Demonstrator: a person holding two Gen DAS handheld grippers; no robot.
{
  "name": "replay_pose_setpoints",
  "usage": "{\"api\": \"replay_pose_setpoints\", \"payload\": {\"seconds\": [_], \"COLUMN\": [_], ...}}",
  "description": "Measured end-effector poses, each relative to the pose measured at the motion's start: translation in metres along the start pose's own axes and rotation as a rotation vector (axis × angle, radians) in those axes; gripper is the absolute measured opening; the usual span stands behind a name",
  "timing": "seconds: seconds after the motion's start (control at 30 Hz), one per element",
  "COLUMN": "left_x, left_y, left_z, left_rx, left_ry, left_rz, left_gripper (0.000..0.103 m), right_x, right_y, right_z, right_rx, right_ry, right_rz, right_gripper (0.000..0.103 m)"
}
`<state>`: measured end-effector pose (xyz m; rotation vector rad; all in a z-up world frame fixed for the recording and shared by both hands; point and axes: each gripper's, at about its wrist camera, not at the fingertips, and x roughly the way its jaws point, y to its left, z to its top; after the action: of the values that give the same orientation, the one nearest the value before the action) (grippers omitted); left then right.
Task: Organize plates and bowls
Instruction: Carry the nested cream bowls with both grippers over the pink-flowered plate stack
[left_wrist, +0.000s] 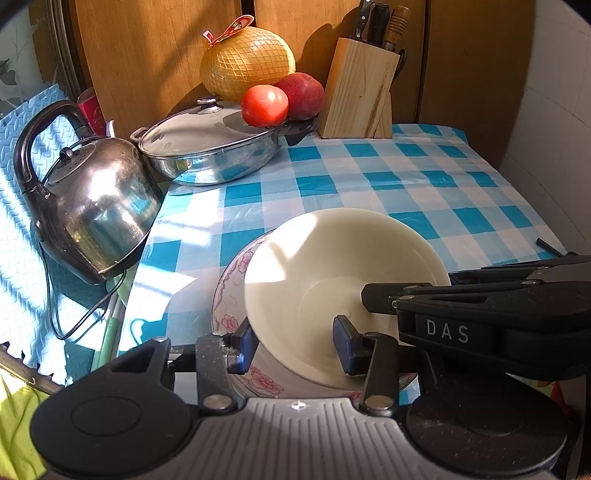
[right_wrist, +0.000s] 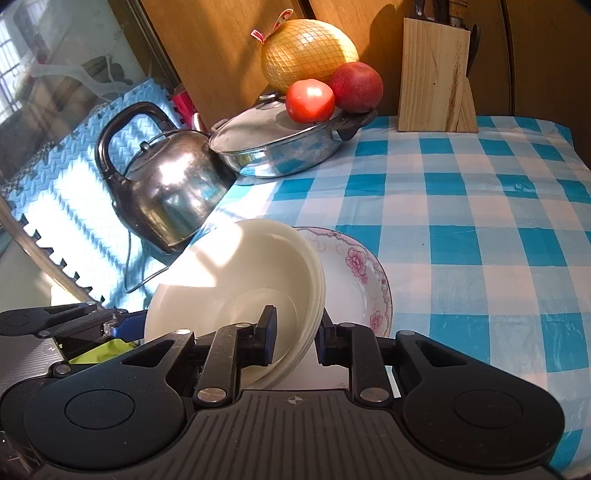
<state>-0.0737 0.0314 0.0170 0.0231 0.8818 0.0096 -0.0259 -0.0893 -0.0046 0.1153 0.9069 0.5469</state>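
Note:
A cream bowl (left_wrist: 332, 266) sits tilted in a floral-rimmed white plate (left_wrist: 236, 273) on the blue checked tablecloth. My left gripper (left_wrist: 291, 343) straddles the bowl's near rim with its jaws apart, one pad outside and one inside. My right gripper (right_wrist: 293, 336) straddles the bowl's (right_wrist: 229, 288) right rim, one pad inside and one outside, with gaps showing. The floral plate (right_wrist: 354, 269) lies under and to the right of the bowl. The right gripper also shows in the left wrist view (left_wrist: 373, 299) reaching over the bowl's right edge.
A steel kettle (left_wrist: 96, 206) with cord stands left of the dishes. A lidded steel pan (left_wrist: 210, 151) holds a tomato (left_wrist: 264, 105), an apple (left_wrist: 301, 96) and a netted pomelo (left_wrist: 247, 62). A wooden knife block (left_wrist: 356, 92) stands at the back. The checked cloth (right_wrist: 480, 229) stretches to the right.

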Motion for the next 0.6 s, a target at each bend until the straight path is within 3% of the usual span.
{"api": "replay_pose_setpoints", "payload": {"seconds": [0.6], "left_x": [0.005], "left_y": [0.014], "left_z": [-0.005], "left_rx": [-0.041], "left_ry": [-0.001], "left_rz": [-0.046], "left_gripper": [0.036], "right_x": [0.01], "right_y": [0.013], "right_z": [-0.001], "right_rx": [-0.012], "right_ry": [0.029], "right_rz": [-0.051], "right_gripper": [0.029]}}
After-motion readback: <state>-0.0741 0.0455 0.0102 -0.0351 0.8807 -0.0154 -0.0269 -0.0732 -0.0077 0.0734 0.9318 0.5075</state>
